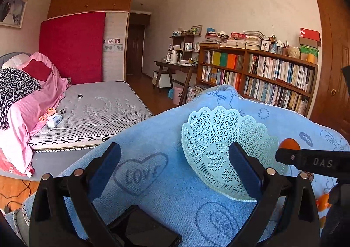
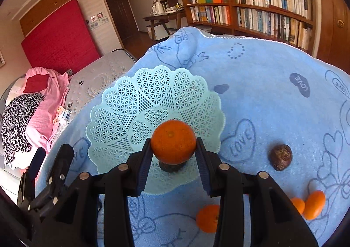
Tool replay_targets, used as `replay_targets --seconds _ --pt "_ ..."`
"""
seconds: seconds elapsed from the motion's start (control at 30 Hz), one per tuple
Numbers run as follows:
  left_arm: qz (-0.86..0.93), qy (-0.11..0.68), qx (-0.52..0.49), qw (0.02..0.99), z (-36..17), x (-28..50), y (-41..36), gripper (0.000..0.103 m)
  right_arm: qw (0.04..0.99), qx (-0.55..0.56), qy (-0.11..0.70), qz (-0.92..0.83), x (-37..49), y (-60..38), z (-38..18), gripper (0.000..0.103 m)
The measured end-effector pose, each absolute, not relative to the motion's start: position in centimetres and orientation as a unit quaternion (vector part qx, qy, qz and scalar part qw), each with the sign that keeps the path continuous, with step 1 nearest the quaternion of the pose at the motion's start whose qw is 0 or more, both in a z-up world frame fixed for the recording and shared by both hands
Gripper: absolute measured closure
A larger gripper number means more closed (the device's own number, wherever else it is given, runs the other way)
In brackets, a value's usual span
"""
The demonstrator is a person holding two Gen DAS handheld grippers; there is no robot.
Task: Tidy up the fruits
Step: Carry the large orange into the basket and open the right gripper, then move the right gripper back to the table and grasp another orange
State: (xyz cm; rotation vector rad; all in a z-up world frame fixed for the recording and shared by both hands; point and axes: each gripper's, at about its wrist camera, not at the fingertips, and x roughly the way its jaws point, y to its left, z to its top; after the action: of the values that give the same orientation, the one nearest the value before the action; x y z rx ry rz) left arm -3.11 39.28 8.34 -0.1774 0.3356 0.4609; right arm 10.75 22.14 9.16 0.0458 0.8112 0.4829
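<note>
A round orange, its stem dimple facing up toward the camera and showing no clear long axis, is sitting clamped between the two pads of the right gripper, above the near part of a pale green lattice basket. A dark brown fruit is lying in the basket directly under the orange. The basket is resting on a blue towel printed with "LOVE" hearts. Right of it a second dark brown fruit is lying, and nearer the camera another orange and two small oval kumquats touching each other. The left gripper is hovering with its jaws spread wide and empty, its right finger overlapping the basket's rim.
</note>
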Motion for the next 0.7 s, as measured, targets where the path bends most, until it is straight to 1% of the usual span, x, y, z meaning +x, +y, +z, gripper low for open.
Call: replay_targets --seconds 0.27,0.33,0.37,0.4,0.57,0.7 --pt "0.241 0.171 -0.097 0.951 7.7 -2.7 39.9 0.003 0.888 0.011 0.394 0.238 11.7 25.5 8.9 0.062" --pt "0.241 0.167 -0.101 0.951 7.6 -2.9 40.0 0.003 0.891 0.010 0.389 0.235 11.4 25.7 9.1 0.057" --pt "0.240 0.166 -0.101 0.951 7.7 -2.9 40.0 0.003 0.893 0.011 0.386 0.232 11.2 25.7 9.2 0.052" --pt "0.240 0.166 -0.099 0.951 7.7 -2.9 39.8 0.003 0.895 0.012 0.383 0.229 11.0 25.7 9.2 0.051" --pt "0.238 0.164 -0.088 0.953 7.6 -2.9 39.5 0.003 0.909 0.006 0.365 0.203 9.6 24.8 9.6 0.048" --pt "0.229 0.170 -0.085 0.955 7.4 -2.8 39.3 0.003 0.914 0.020 0.365 0.177 9.0 23.1 9.4 0.045"
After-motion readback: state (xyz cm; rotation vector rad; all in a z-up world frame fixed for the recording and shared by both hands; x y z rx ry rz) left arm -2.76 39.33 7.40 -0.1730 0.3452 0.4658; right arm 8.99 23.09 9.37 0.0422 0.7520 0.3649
